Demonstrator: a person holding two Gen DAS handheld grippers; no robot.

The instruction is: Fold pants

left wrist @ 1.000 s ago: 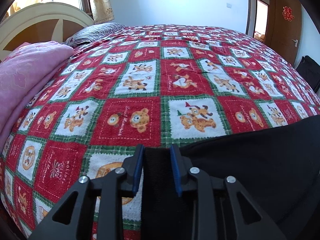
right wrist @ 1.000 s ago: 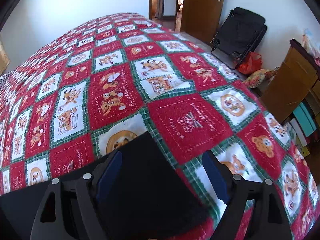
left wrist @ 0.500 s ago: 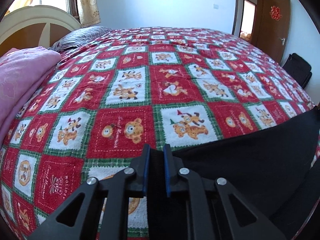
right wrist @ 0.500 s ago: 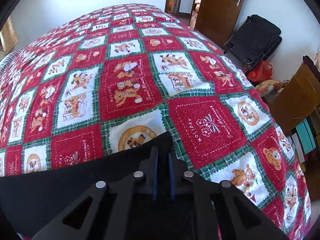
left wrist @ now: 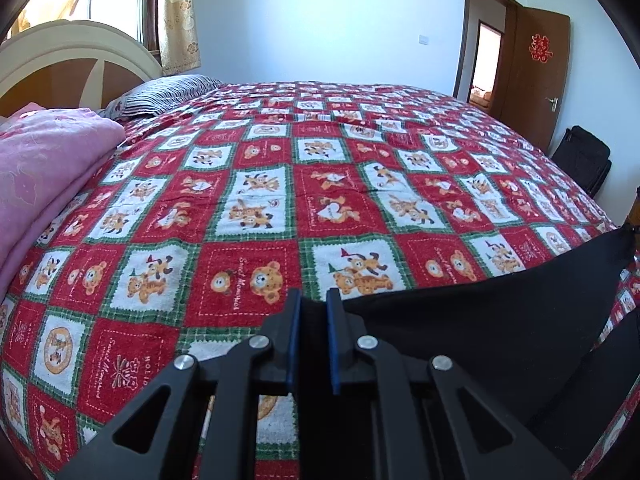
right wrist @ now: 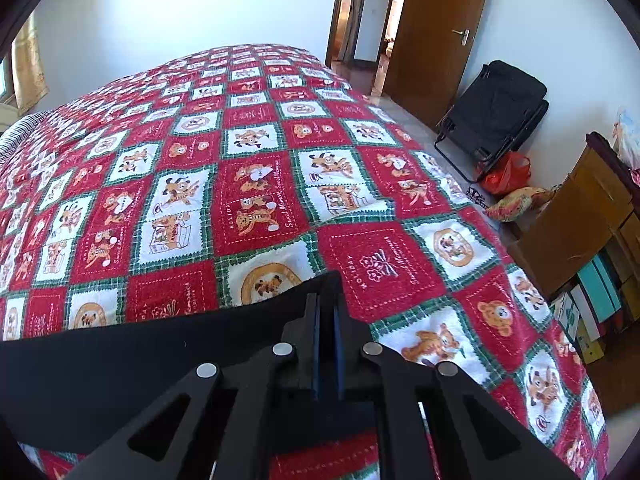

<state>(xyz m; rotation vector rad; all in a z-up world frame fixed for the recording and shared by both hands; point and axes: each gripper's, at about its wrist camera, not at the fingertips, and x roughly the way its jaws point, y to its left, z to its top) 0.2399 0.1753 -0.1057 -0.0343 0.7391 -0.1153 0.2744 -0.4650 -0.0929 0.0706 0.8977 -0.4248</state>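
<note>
Black pants [left wrist: 480,332] lie at the near edge of a bed with a red, white and green patchwork cover [left wrist: 320,184]. My left gripper [left wrist: 313,308] is shut on the left corner of the pants' far edge, black cloth pinched between its blue pads. In the right wrist view the pants [right wrist: 120,356] stretch off to the left, and my right gripper [right wrist: 327,312] is shut on the right corner of the same edge. The held edge is raised a little off the cover and pulled taut between the two grippers.
A pink quilt [left wrist: 44,176] and a striped pillow [left wrist: 168,92] lie at the headboard on the left. Past the bed's right side stand a black folded chair [right wrist: 496,108], a red bag [right wrist: 506,168], a cardboard box [right wrist: 568,232] and a brown door [right wrist: 436,28].
Both grippers closed on the pants' edge, the right from wide open. Both then rose and tilted up, lifting the edge off the cover.
</note>
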